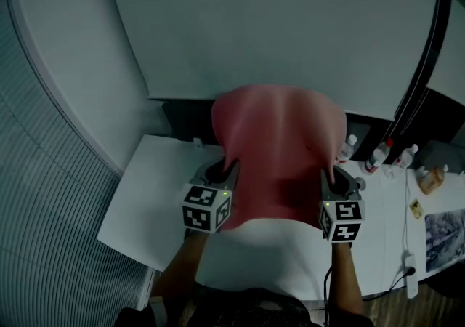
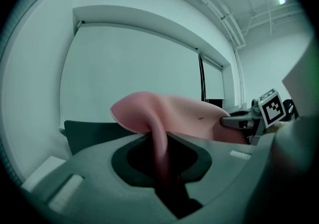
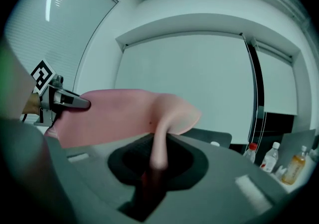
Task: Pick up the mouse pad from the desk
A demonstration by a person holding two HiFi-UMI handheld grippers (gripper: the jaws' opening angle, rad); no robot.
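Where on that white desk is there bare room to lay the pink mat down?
The desk is bare at its left end, from its left edge to the left gripper, and along the near strip under the lifted mouse pad, up to the right gripper. The right end is crowded: bottles, a power strip and a printed sheet.

Plain salmon pink all over the mouse pad (image 1: 280, 151), just one tiny dark speck on it. White for the desk (image 1: 152, 202). Grey bodies on the left gripper (image 1: 221, 170) and right gripper (image 1: 336, 182), each with a cube of black-and-white square markers plus a little green light. Fine bluish-grey stripes right across the blinds (image 1: 43, 195). Plain pale grey for the roller shade (image 1: 276, 27). Red cap on a clear bottle (image 1: 377, 157), amber-orange inside another bottle (image 1: 431, 179). Brown wood tone on the floor (image 1: 385, 311).
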